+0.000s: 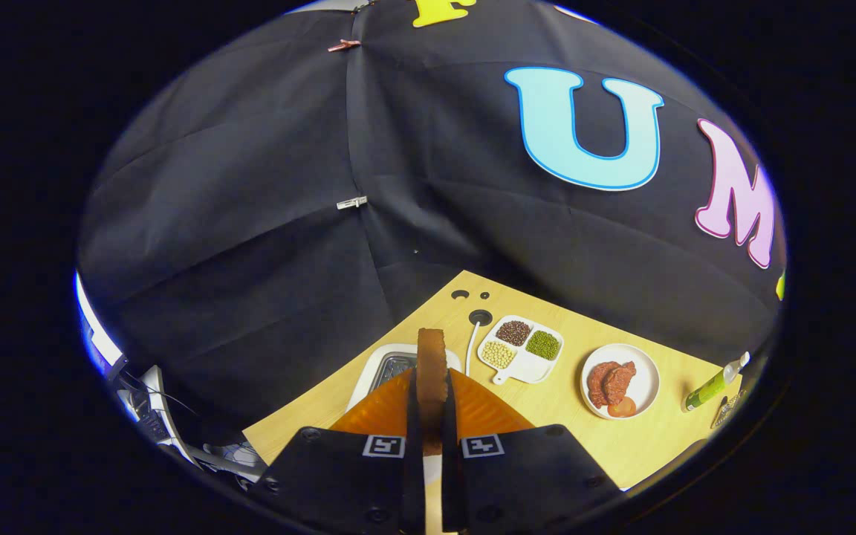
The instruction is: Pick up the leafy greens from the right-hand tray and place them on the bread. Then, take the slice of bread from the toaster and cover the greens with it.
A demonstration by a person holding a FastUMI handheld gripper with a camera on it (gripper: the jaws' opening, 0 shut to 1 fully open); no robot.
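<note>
A slice of bread [432, 371] is held edge-on between the two fingers of the gripper [432, 423], its brown crust standing upright and rising beyond the fingertips. The fingers [412, 416] are drawn in narrow, and both are pressed against the slice's flat faces. The slice is lifted above the wooden table [547, 401], and is seen against the table's far edge and the dark cloth wall.

Directly behind the held slice, a white toaster [383, 368] is seen, with its grey slot partly hidden by the fingers and the bread. A white cable [470, 338] is run from beside the toaster up to a round grommet hole [480, 317] in the tabletop, and two smaller holes are set just beyond it.

To the right of the toaster, a white divided dish [521, 349] is placed, with dark brown beans, green beans and pale yellowish beans kept in three separate compartments, and a short handle at its near edge. Further right, well apart from the divided dish, a round white plate [620, 380] is set, on which reddish-brown pieces of meat and a slice of something orange-red are laid. Near the table's right end, a green bottle [712, 386] with a white cap is laid on its side.
</note>
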